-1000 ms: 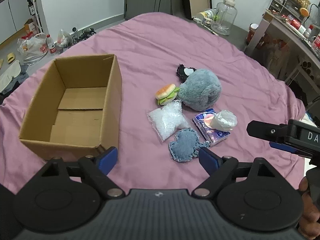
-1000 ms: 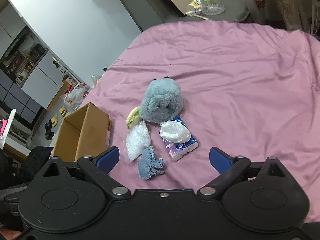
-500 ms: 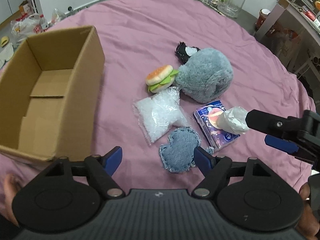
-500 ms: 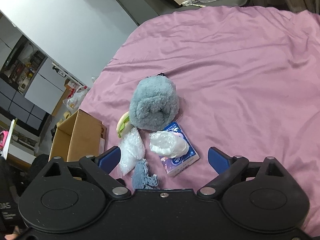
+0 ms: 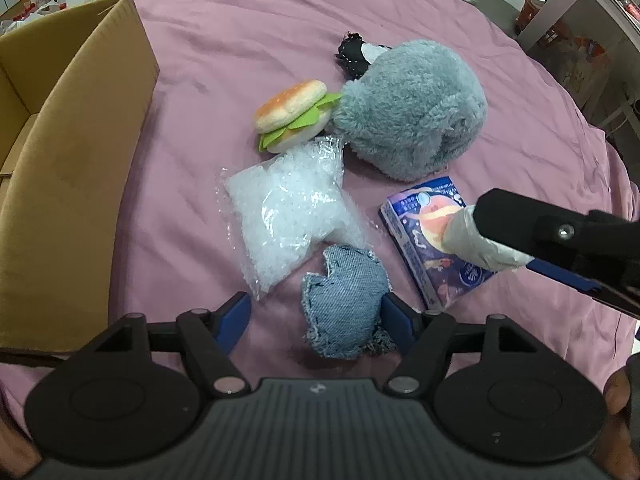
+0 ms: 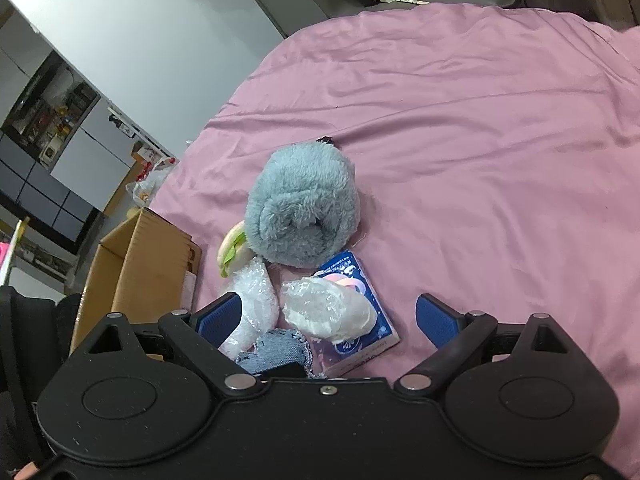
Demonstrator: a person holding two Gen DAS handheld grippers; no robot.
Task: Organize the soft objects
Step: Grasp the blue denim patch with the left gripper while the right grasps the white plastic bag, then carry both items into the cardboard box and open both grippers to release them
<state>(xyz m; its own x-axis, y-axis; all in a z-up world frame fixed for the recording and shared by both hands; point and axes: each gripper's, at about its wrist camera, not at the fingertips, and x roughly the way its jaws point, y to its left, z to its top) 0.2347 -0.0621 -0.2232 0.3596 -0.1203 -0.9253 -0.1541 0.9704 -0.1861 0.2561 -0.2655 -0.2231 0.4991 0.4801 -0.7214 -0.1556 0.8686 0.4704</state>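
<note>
A: We see our left gripper (image 5: 316, 316) low over the pink sheet (image 5: 248, 20), its blue pads spread apart. The denim heart (image 5: 344, 304) lies between them, its right edge touching or nearly touching the right pad; we cannot tell which.

B: And our right gripper (image 6: 328, 316) is wide open too, pads on either side of the white wad (image 6: 326, 310). That wad sits on the tissue pack (image 6: 360, 350), and neither pad touches it.

A: From the left view the right gripper's dark finger crosses in front of the wad (image 5: 476, 242), so part of it is hidden. The tissue pack (image 5: 424, 236) lies flat, just right of the heart.

B: Where is the rest of the pile?

A: The clear bag (image 5: 284, 216) of white bits lies left of the pack, touching the heart's upper edge. Beyond it the burger toy (image 5: 294, 114) leans against the grey plush (image 5: 412, 108). A small black-and-white thing (image 5: 356, 54) peeks out behind the plush.

B: We see the plush (image 6: 302, 208) rolled up, and the burger (image 6: 232, 252) at its left. The box?

A: The box (image 5: 76, 184) stands open on the sheet to the left of the pile, apart from it. No soft thing shows in the part of its inside that we can see.

B: On our side the box (image 6: 140, 268) sits near the sheet's edge, beyond the bag (image 6: 256, 300).
</note>
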